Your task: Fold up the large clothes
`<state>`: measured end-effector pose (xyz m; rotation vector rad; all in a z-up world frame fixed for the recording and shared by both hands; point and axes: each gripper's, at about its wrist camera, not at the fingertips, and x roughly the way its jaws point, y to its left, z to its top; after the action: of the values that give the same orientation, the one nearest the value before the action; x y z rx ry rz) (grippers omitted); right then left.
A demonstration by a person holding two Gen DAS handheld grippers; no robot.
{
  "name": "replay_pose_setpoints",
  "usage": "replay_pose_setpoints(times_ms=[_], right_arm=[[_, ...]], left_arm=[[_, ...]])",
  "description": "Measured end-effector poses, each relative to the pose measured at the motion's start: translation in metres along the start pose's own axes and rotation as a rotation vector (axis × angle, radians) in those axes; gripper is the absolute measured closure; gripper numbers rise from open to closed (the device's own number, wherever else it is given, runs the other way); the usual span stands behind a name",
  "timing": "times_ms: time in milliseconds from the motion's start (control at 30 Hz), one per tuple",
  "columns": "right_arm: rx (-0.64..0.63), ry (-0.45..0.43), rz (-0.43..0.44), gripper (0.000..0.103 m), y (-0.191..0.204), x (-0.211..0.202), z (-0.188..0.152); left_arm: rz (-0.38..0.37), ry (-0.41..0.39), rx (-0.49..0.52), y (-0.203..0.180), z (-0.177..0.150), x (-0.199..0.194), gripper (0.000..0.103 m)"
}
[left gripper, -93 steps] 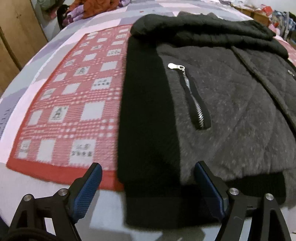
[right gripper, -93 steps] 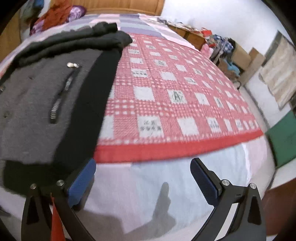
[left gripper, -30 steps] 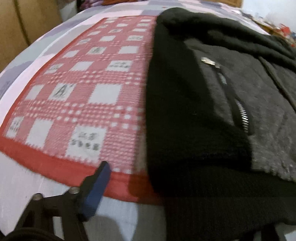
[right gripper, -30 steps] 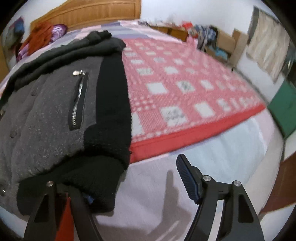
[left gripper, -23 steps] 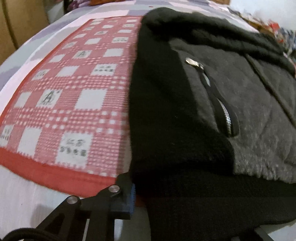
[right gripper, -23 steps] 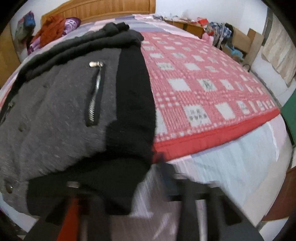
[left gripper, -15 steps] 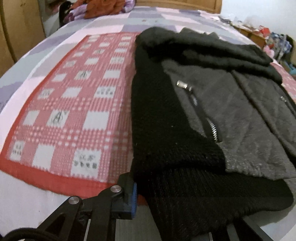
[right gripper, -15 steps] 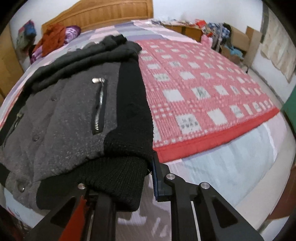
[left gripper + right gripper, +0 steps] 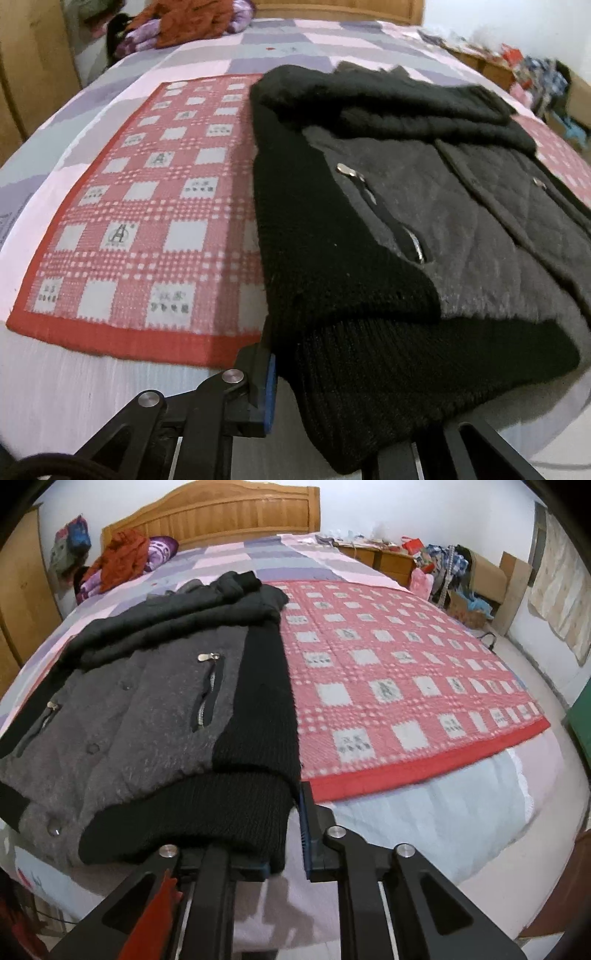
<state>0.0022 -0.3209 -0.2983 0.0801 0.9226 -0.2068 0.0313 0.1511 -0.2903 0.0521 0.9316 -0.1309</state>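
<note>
A grey jacket (image 9: 461, 229) with black knit sleeves, hood and ribbed hem lies on the bed, its sleeves folded in over the body. In the left wrist view my left gripper (image 9: 288, 391) is shut on the hem's near left corner. One blue pad presses the knit; the other finger is hidden under it. In the right wrist view the jacket (image 9: 147, 720) fills the left half. My right gripper (image 9: 288, 845) is shut on the hem's near right corner, which bunches over its left finger. Both corners are raised off the bed.
A red checked blanket (image 9: 147, 221) (image 9: 388, 672) lies under the jacket on a pink and purple sheet (image 9: 258, 48). A pile of clothes (image 9: 122, 557) sits by the wooden headboard (image 9: 221, 513). Low cabinets and clutter (image 9: 443, 565) line the right wall.
Both grippers went from open around the hem to shut on it. They have since risen, lifting the near edge of the jacket off the bed.
</note>
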Motion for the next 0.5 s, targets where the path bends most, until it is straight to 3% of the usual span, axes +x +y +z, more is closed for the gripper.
replay_pose_setpoints(times_ms=[133,267,333,500], right_arm=[[-0.029,0.038,-0.005,0.100,-0.014,-0.009,-0.011],[-0.090,0.031,0.012,0.100,-0.001,0.001,-0.011],[-0.108,0.029,-0.021,0.096,0.008,0.014,-0.013],[-0.015,0.126,-0.053,0.094,0.010,0.051,-0.030]], left_arm=[[-0.013,0.036,0.009,-0.007,-0.010,0.002,0.089],[-0.016,0.067,-0.059,-0.004,-0.010,0.022,0.089],[-0.011,0.076,-0.073,-0.003,-0.012,0.029,0.089],[0.002,0.095,-0.064,-0.006,-0.017,0.031,0.088]])
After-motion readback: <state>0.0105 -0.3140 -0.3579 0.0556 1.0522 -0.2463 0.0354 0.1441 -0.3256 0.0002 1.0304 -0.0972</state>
